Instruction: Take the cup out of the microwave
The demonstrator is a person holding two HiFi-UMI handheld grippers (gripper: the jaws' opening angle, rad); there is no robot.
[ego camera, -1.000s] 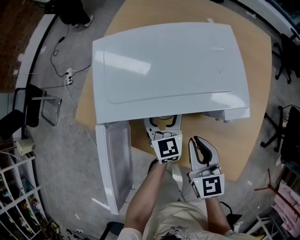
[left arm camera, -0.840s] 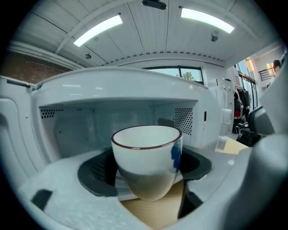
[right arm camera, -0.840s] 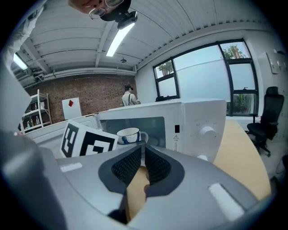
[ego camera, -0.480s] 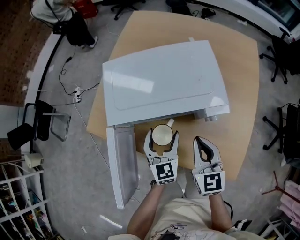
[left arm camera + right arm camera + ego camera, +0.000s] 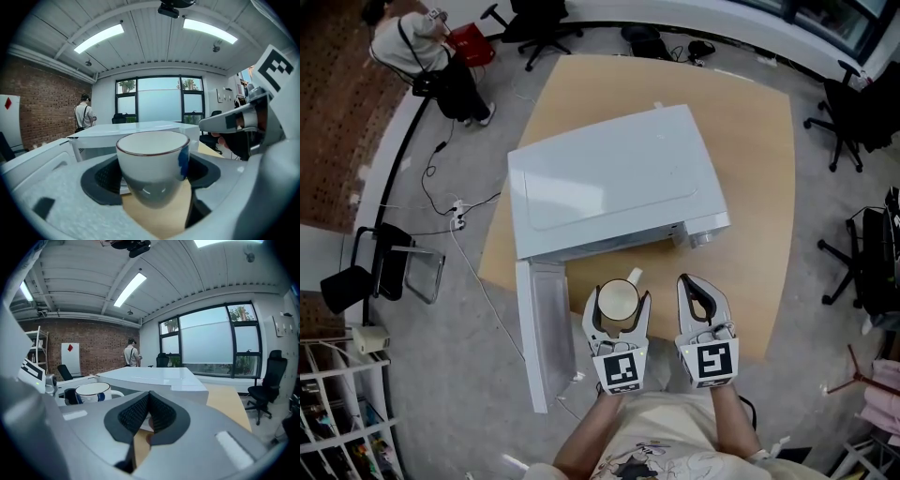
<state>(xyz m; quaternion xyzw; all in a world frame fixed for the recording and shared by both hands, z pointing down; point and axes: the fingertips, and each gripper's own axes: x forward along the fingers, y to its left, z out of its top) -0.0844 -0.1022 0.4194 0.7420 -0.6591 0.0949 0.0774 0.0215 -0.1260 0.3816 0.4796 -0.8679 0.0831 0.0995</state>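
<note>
A white cup (image 5: 617, 302) with a dark rim and a blue mark sits upright between the jaws of my left gripper (image 5: 619, 295), which is shut on it. The cup hangs over the table's near edge, in front of the white microwave (image 5: 609, 178), whose door (image 5: 544, 328) swings open towards me at the left. In the left gripper view the cup (image 5: 152, 164) fills the gap between the pads, and the microwave (image 5: 140, 129) lies behind it. My right gripper (image 5: 696, 281) floats beside the left one, shut and empty, with its pads (image 5: 140, 413) meeting at the tips.
The round wooden table (image 5: 759, 187) carries only the microwave. A person (image 5: 412, 47) stands at the far left by a brick wall. Office chairs (image 5: 853, 103) ring the table. A power strip and cable (image 5: 455, 211) lie on the floor left, near a black chair (image 5: 366, 272).
The left gripper has drawn back from the microwave's opening and risen, bringing the cup out into view. The right gripper pulled back and rose alongside it, still shut.
</note>
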